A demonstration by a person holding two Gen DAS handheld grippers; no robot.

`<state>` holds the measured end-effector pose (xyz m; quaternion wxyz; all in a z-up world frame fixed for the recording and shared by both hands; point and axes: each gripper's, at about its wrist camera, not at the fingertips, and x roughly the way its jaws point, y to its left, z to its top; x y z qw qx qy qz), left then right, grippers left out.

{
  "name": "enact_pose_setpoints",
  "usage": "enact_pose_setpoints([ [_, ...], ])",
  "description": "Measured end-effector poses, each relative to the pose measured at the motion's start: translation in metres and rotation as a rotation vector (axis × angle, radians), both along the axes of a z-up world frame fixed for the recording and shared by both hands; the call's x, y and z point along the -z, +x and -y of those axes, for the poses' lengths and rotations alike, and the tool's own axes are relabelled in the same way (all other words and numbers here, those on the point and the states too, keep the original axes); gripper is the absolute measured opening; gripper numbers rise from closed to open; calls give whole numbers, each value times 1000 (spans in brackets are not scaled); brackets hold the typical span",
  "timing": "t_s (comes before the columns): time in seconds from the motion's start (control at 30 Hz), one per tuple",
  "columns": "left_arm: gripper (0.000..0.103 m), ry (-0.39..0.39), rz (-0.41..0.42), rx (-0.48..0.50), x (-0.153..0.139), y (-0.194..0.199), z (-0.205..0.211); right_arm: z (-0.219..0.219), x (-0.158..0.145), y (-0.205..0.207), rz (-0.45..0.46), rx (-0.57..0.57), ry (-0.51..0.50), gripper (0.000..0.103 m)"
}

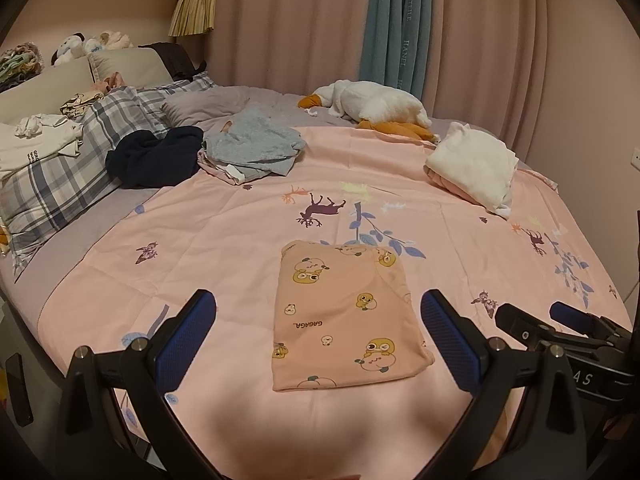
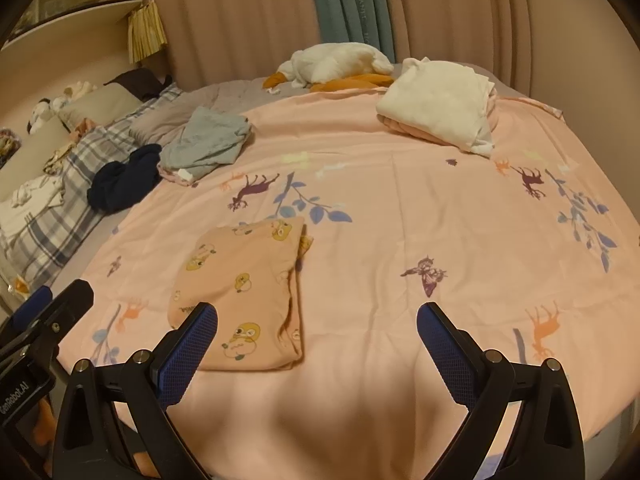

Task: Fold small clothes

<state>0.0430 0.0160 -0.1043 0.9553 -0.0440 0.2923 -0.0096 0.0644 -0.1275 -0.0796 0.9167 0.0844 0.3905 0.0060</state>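
Jaws: left gripper (image 1: 318, 312) spread wide, empty; right gripper (image 2: 317, 326) spread wide, empty. Both hover above the near edge of the bed.

Item 1: small peach garment (image 1: 344, 316), duck-and-fruit print, lettering "GAGAGA". Folded into a flat rectangle, lying on the pink bedspread (image 1: 240, 232) near its near edge, touched by neither gripper. In the right wrist view it lies toward the left finger.

Item 2: grey folded clothes (image 1: 252, 148), toward the far left part of the bedspread; dark navy garment (image 1: 156, 156), bunched, just beside them.

Item 3: white folded garment (image 1: 474, 166) on a pink one, at the far right corner.

Item 4: plush goose (image 1: 368, 106), lying at the far edge.

Item 5: plaid pillow (image 1: 64, 172), left edge.
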Motion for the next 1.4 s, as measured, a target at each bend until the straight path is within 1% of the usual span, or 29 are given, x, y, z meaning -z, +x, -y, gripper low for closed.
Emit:
enact_pose_setpoints([
  [0.43,103,-8,-19,-25,2,2,-2,-1,1,2,-8,12,-21,99],
  [0.77,103,19,-35,-30,3,6,1,-1,3,2,-17,30,-44,99],
  [1.4,103,25,-40,-34,4,6,3,-2,3,1,-20,26,-57,99],
])
